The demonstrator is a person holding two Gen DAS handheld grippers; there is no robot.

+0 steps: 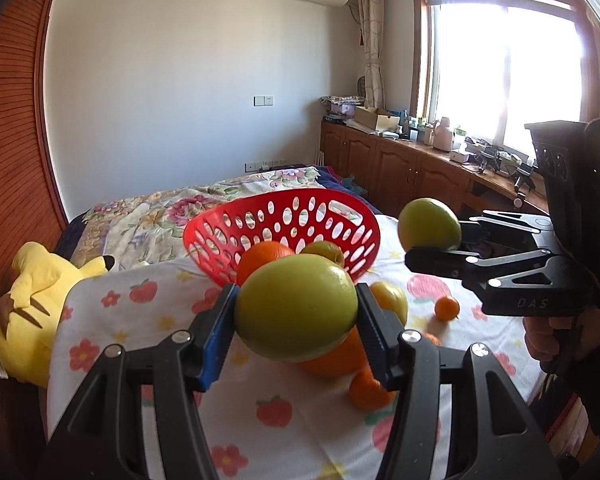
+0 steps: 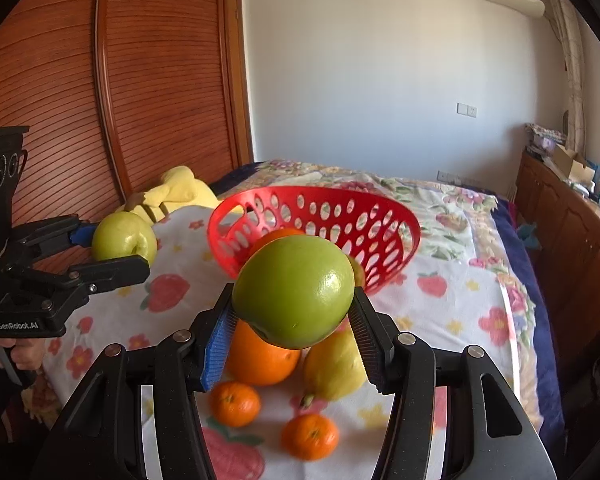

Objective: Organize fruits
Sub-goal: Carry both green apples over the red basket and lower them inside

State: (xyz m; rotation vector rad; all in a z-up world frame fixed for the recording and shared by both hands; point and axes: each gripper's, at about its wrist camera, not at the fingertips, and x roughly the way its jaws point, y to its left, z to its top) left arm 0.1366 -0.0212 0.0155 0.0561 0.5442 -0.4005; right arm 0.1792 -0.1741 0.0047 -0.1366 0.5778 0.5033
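Both grippers are clamping round green apples: left gripper [image 1: 296,316] on one apple [image 1: 296,308], right gripper [image 2: 292,316] on another apple [image 2: 294,292]. The red perforated plastic basket [image 1: 340,200] is lying just beyond both, about equally near.

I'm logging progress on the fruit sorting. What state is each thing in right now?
Left claw: shut on a green apple, held in the air.
Right claw: shut on a second green apple, held in the air.
Red basket: tipped on the bed, an orange inside.
Big orange, lemon, small oranges: lying loose on the bed sheet.
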